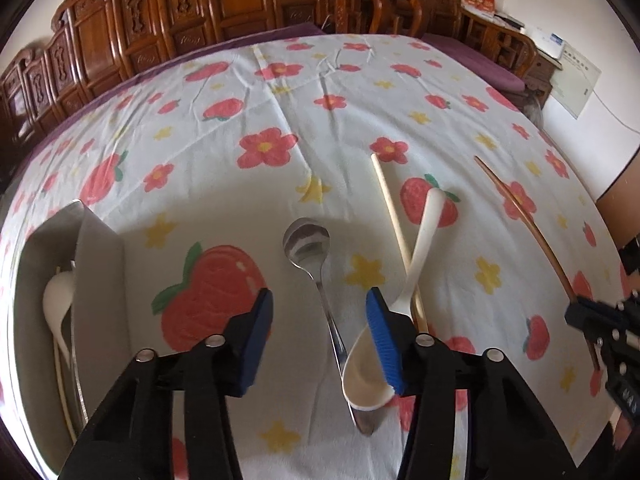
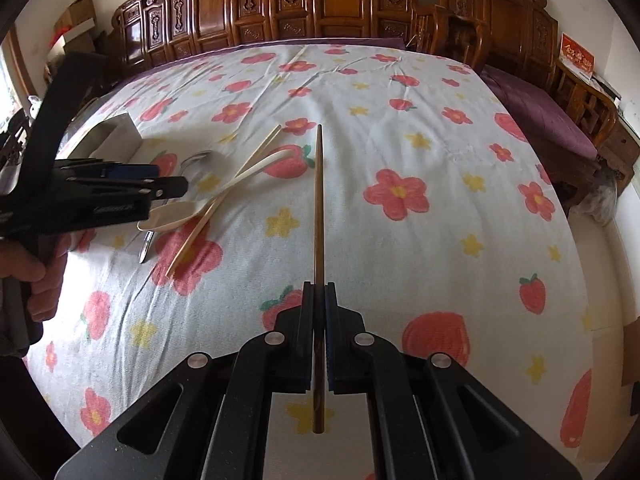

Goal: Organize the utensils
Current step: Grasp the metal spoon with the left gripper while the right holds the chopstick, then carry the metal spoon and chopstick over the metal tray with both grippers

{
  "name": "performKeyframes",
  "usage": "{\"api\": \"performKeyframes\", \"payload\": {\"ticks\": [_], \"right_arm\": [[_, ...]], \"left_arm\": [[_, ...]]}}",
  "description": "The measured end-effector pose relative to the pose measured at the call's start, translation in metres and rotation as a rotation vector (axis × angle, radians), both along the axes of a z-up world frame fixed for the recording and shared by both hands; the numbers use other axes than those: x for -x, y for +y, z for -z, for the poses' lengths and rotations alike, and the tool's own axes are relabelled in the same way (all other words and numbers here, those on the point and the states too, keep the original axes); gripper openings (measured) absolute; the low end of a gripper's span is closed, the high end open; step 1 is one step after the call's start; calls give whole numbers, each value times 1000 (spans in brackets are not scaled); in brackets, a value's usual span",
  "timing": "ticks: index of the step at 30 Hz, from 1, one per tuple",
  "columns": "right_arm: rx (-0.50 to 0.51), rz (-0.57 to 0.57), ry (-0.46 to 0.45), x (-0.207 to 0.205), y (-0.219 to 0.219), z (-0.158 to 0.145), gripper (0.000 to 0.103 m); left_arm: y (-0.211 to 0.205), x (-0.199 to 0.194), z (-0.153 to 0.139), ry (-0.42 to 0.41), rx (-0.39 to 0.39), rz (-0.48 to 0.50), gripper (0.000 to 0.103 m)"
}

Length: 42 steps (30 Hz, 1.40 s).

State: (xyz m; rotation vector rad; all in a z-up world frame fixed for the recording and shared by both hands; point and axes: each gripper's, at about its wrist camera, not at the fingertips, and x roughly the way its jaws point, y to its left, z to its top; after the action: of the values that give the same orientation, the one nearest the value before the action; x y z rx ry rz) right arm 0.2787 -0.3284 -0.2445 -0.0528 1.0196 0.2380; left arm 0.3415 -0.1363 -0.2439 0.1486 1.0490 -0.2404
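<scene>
My left gripper (image 1: 318, 308) is open above a metal spoon (image 1: 308, 242), whose handle runs between the fingers. A white plastic spoon (image 1: 416, 256) lies just right of it, its bowl under the right finger, crossing a pale chopstick (image 1: 390, 204). My right gripper (image 2: 319, 300) is shut on a brown chopstick (image 2: 319, 200) that points straight ahead; it also shows in the left wrist view (image 1: 528, 228). In the right wrist view, the left gripper (image 2: 160, 184) hovers over the white spoon (image 2: 248, 172), the pale chopstick (image 2: 236, 192) and the metal spoon (image 2: 196, 160).
A grey utensil box (image 1: 100, 240) with a white spoon (image 1: 58, 300) inside stands at the left; it also shows in the right wrist view (image 2: 116, 136). A flower-and-strawberry cloth (image 2: 400, 140) covers the surface. Carved wooden furniture (image 2: 320, 4) lines the back.
</scene>
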Motion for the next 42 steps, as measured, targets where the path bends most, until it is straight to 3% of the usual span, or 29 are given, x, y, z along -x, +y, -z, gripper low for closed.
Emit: {"api": "performKeyframes", "payload": {"ticks": [3,8,10,11,14,25,33,42], "right_arm": [[-1,-5,-2,0,2,0,6],[-4,-9,-3,1,4,-1,6],[-4,-12,-4,2,5,-2,6],[-5,-13,-5,2,5,-2,6],[-7,-13,-6,3,6,-2,6],[-32,-32,-24,6,15,-12,6],[-51,-63,-56,13,31,-27,6],[-49,-102,-77,21,51,-37,6]], "left_arm": [[0,-6,5,22,-19,-27,35],[0,-9,7,39,-22,-38,32],[-1,-10,7,40,-20,-36,21],[-1,-10,6,43,-16,-34,11],[-3,-10,6,47,-25,-35,4],[7,4,-27,-38,-68,-32,3],[27,16,-66,-105,-66,-41,3],[42,38,-91,-177,-40,-31,3]]}}
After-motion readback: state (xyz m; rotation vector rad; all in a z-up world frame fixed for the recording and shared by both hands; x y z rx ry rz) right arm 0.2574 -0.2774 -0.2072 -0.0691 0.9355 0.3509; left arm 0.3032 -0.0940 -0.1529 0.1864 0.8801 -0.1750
